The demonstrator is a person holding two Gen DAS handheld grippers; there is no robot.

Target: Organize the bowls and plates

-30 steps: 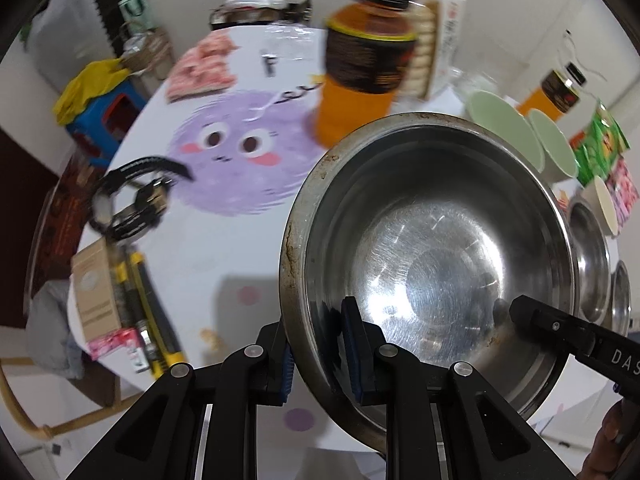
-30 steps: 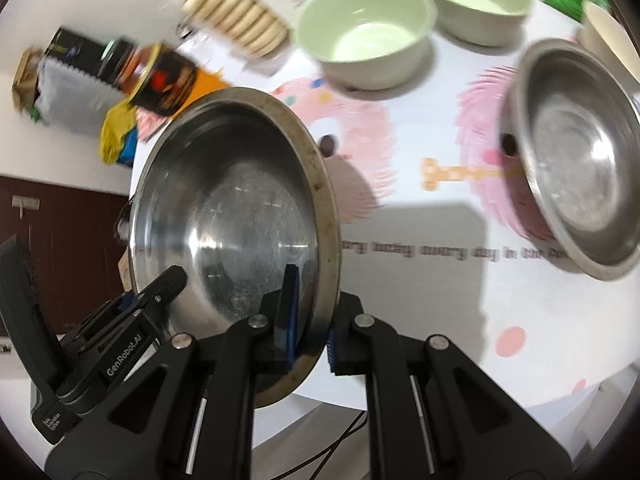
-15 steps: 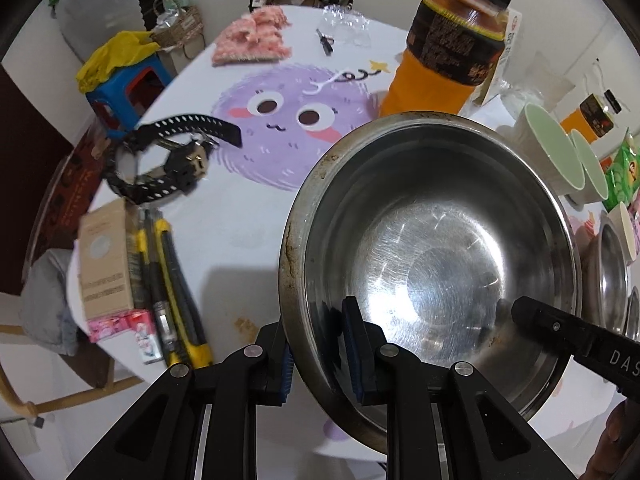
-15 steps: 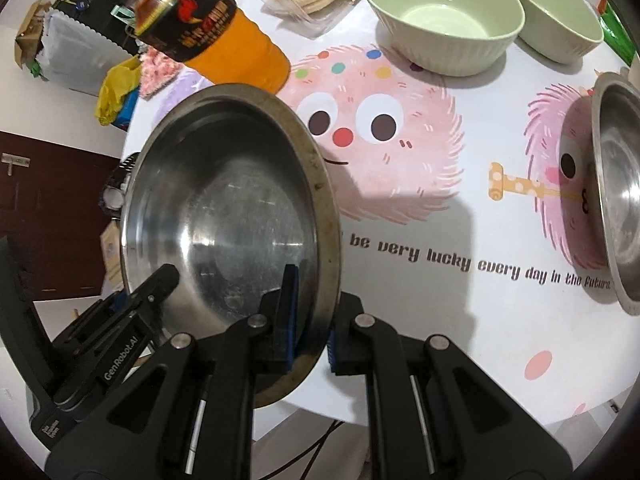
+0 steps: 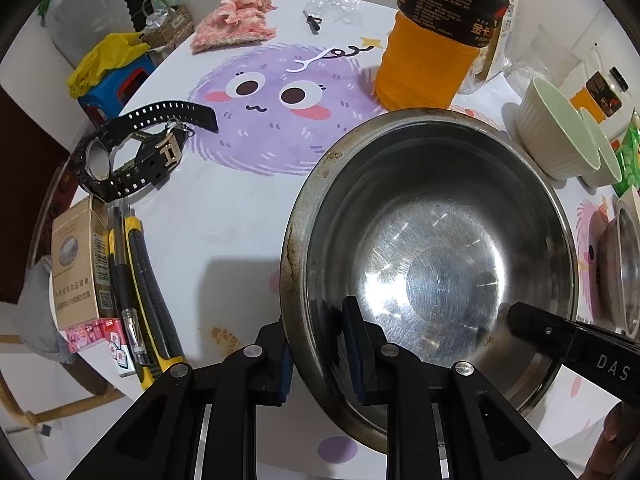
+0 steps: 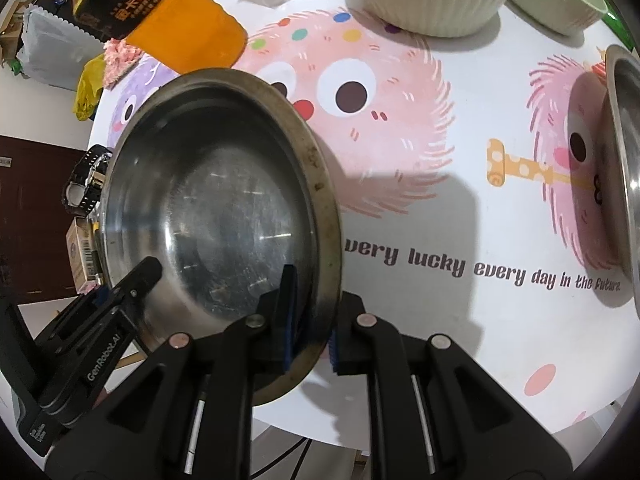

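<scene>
A large steel bowl [image 5: 432, 256] is held between both tools, above the near edge of the table [image 5: 224, 216]. The left gripper [image 5: 320, 344] is clamped on the bowl's rim at about 7 o'clock of the bowl as seen from the left wrist, one blue pad inside the wall and one outside. The right gripper [image 6: 310, 320] is likewise closed on the rim, at about 5 o'clock of the bowl in the right wrist view, with the rim pinched between its pads. The bowl is seen tilted in both views, its brown-stained rim turned toward the cameras. At 1 o'clock from it in the left view, an orange drink bottle [image 5: 432, 44] stands upright on the patterned cloth. Two pale green bowls [image 5: 560, 136] are set side by side at 2 o'clock, and a second steel bowl [image 6: 624, 168] rests at 3 o'clock in the right view. A black watch [image 5: 132, 152] lies at 10 o'clock, well apart from the held bowl.
</scene>
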